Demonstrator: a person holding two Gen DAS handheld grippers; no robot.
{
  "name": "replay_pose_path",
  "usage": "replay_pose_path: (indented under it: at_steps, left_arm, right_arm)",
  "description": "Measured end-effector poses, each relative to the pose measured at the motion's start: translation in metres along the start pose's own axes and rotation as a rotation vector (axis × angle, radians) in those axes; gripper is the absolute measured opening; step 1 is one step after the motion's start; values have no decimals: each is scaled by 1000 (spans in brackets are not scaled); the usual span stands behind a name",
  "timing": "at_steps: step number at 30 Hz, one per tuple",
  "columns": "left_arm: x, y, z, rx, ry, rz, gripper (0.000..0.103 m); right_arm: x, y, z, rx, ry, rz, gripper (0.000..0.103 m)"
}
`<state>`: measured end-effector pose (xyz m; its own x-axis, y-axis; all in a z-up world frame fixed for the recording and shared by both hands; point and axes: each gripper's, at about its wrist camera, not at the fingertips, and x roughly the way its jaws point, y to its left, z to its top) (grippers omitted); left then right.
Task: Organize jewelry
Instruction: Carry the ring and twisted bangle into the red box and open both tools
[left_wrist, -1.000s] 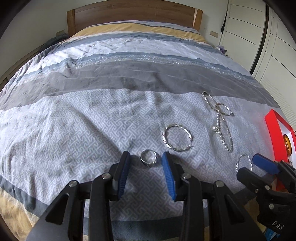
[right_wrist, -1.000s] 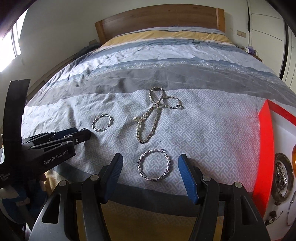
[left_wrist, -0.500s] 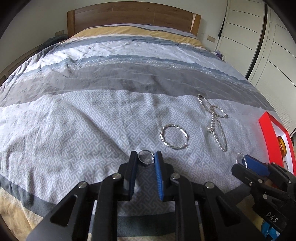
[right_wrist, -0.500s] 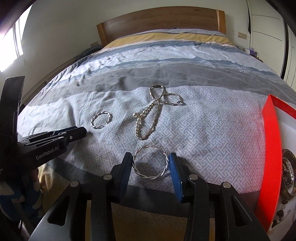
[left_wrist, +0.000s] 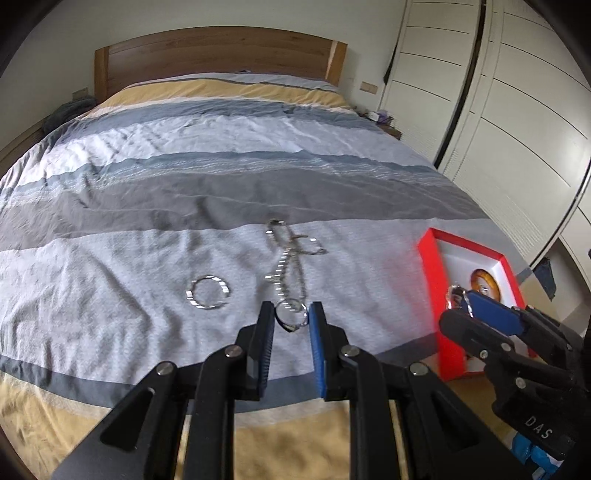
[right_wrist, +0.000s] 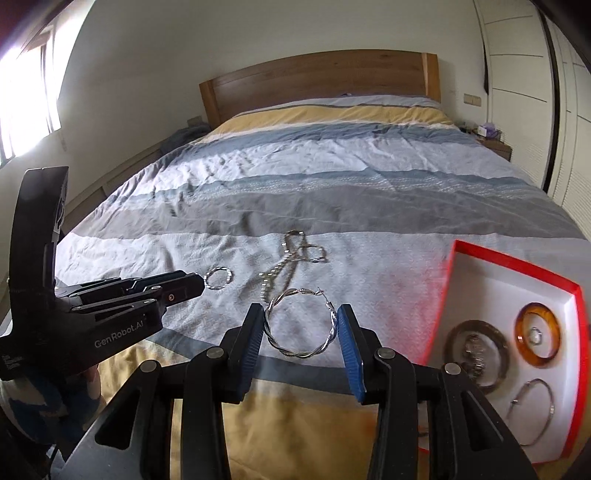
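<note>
my left tool (left_wrist: 291, 319) clamped on a small silver ring (left_wrist: 291, 315) above the bed (left_wrist: 147, 206), a twisted hoop (left_wrist: 208, 291) and chain (left_wrist: 288, 258) lying on the cover, my right tool (right_wrist: 301, 326) gripping a large twisted hoop earring (right_wrist: 301, 325), red jewelry box (right_wrist: 517, 273) at far right

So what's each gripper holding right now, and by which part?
Left gripper: small silver ring, pinched across its band. Right gripper: large twisted silver hoop earring, pinched across its opposite outer edges.
</note>
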<state>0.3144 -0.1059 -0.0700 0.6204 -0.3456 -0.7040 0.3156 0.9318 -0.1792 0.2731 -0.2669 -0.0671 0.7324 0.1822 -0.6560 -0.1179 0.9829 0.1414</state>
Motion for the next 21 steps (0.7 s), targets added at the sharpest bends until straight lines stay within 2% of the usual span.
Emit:
replay_pose_path:
  at_steps: [6,11,15,21]
  left_arm:
    - [7,-90,0,81,17,-141,17]
    - [27,-160,-18,148,89,-232,17]
    - [49,-201,-38,225,166,-228,18]
    - [75,-222,-49,281,234,-202,18]
  right_arm:
    - [-38,-77,-17,67,21,-143,41]
    - [-48,-138,-43,113,114,-240,41]
    - [-42,-162,-55,95,177,-251,41]
    - [-29,-176,-63,52,232,-213,41]
